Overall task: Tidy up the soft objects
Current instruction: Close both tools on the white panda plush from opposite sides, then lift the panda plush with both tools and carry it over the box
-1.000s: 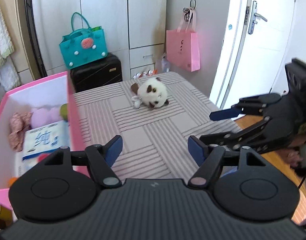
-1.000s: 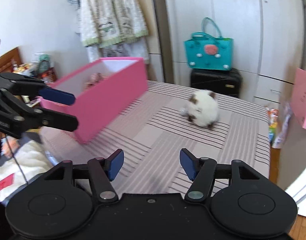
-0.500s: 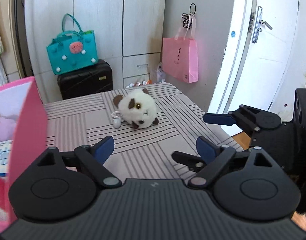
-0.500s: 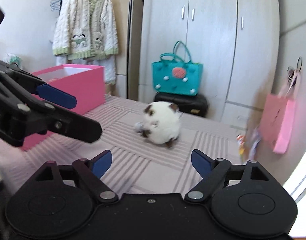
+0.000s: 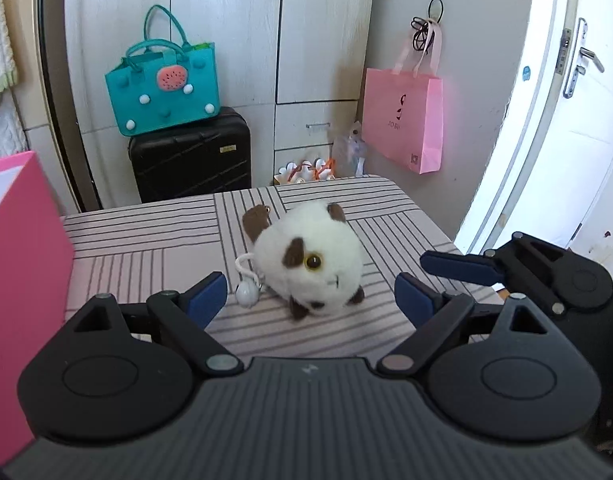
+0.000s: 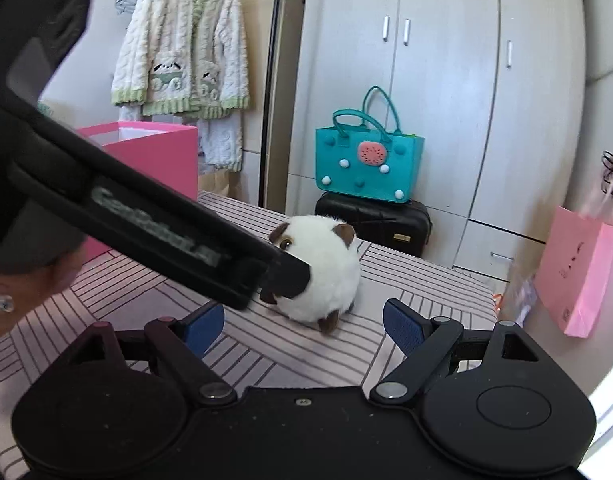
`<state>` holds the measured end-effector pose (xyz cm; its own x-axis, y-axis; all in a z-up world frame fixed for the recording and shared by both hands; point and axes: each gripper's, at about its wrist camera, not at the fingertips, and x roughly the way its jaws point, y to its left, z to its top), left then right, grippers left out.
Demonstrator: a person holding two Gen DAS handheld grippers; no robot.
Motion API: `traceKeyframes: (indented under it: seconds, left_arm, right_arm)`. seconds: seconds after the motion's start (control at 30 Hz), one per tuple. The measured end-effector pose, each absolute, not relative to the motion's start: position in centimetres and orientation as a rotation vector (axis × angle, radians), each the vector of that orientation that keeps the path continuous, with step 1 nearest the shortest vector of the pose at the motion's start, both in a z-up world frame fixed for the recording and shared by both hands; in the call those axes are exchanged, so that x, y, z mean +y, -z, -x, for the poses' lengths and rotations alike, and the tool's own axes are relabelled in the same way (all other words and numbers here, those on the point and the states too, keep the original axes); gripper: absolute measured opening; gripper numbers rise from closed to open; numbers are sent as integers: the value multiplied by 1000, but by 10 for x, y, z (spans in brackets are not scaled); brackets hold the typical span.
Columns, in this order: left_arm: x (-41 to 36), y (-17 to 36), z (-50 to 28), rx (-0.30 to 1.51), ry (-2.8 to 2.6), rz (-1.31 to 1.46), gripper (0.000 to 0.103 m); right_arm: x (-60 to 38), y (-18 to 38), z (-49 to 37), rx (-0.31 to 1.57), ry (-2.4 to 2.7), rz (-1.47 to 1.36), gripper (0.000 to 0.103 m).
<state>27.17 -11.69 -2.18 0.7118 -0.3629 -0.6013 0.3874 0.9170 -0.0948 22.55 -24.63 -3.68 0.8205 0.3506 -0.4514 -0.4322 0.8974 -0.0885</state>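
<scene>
1. the plush toy (image 5: 308, 264), a round white animal with brown patches and an amber eye, lies on the striped table cover (image 5: 146, 240) at the centre of the left wrist view; in the right wrist view the plush toy (image 6: 326, 276) sits just below mid-frame.
2. a small white ball on a loop (image 5: 246, 292) rests on the cloth touching the toy's left side in the left wrist view.
3. the left gripper (image 5: 310, 300) fills the bottom of its own view; its jaws have just been opening and stand spread wide, nothing pinched. the toy lies just beyond the blue pads (image 5: 206, 296), not touching them.
4. the right gripper (image 6: 302, 322) has also just been opening; its jaws are spread and empty, with the toy just ahead of the gap.
5. in the left wrist view the right gripper's blue-tipped finger shows at the right edge, near the toy but apart from it.
6. in the right wrist view the left gripper crosses from the upper left as a dark bar, its tip overlapping the toy's left side; whether it touches cannot be told.
7. the pink box (image 5: 22, 280) stands on the table at the left edge of the left wrist view, and at middle left in the right wrist view.
8. part of a hand (image 6: 34, 280) shows at the left edge of the right wrist view.
</scene>
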Motion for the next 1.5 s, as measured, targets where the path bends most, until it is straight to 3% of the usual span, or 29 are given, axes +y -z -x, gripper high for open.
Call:
traceKeyframes:
  seconds: [0.53,0.63,0.67,0.77,0.83,0.97,1.5]
  left_arm:
    - [-118,23,-310,672,402,70,88]
    - [-116,24,-314,676,392,82,75]
    - [-116,25,-315,681,392,79,63]
    - [-113,26,-318,709,420,120,52]
    - [-112,27,-319,717,406,143,52]
    - [-108,30,-320,726,392,204,48]
    - [-100,-3,-276,782,395,180,45]
  right_arm:
    - [-251,51,-296,639,-485,49,87]
    - [-253,52,-300,637,-492,18,81]
    - [-253,53,-299,633,-495,11,77]
    - [-253,51,-301,632,-516,-5,68]
    - [-251,51,-301,637,-510,-8,61]
    - [-244,52,-301,627,-482,9,57]
    - [-239,19,-268,717,-475,-87,56]
